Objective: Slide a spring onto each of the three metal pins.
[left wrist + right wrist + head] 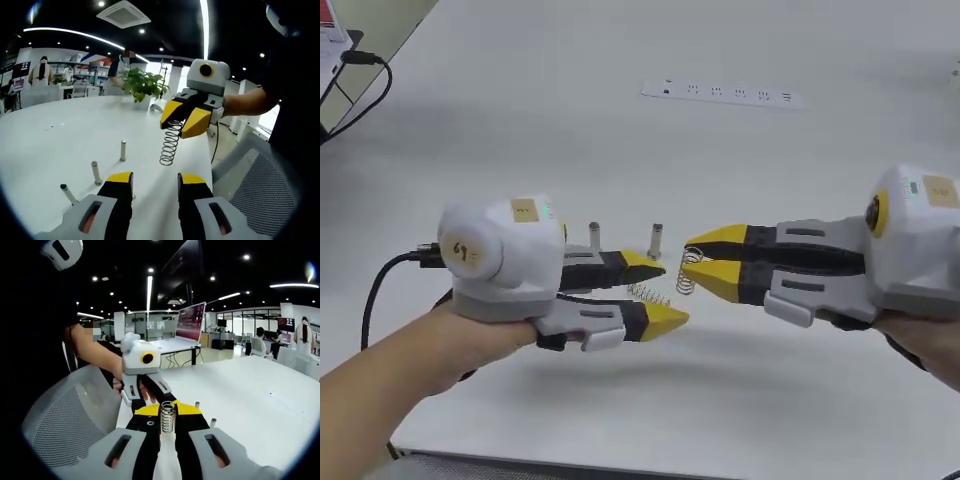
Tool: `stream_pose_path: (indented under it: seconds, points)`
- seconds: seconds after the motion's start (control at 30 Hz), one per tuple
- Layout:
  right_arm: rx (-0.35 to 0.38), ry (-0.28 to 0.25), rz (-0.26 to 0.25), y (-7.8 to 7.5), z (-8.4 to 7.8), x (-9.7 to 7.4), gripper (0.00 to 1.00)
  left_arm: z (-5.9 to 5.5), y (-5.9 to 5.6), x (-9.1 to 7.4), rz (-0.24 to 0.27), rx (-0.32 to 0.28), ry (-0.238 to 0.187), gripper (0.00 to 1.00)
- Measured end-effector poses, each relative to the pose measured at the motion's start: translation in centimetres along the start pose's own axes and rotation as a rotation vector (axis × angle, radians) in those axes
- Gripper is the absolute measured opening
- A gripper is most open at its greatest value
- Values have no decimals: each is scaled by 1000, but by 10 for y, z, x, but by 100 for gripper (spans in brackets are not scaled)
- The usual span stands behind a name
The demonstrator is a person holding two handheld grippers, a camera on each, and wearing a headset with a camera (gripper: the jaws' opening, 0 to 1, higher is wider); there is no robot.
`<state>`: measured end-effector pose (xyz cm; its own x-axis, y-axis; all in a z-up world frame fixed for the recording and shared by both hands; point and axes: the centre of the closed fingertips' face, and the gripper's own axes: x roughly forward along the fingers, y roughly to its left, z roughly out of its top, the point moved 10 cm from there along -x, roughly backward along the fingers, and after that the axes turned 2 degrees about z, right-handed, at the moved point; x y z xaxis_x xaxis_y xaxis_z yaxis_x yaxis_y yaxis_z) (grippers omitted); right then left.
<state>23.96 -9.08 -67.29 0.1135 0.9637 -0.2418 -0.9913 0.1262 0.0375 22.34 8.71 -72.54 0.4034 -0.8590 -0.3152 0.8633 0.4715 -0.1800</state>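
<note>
My right gripper [692, 268] comes in from the right, shut on a thin metal spring [691, 272] that hangs from its yellow tips. The same spring [170, 143] dangles in the left gripper view and stands between the jaws as spring [167, 417]. My left gripper [674, 295] is open and empty, with its tips just left of the held spring. Two upright metal pins [594, 235] [656, 239] stand behind it. All three pins [123, 150] [95, 172] [68, 194] show in the left gripper view. A second spring [648, 292] seems to lie on the table between the left jaws.
A white power strip [720, 94] lies at the back of the white table [620, 150]. A black cable [365, 85] loops at the far left. The table's front edge [620, 462] runs close below both grippers. A potted plant [142, 85] stands at the table's far end.
</note>
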Motion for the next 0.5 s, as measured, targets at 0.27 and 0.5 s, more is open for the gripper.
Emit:
stream_pose_path:
  seconds: [0.27,0.5]
  points:
    - [3,1,-14,-2,-1,-1,7,-6,10,-17,61,-14,-5,37]
    - [0,2,-19,-3,0,0,7,-6,11,-21,89,-14,-14,43]
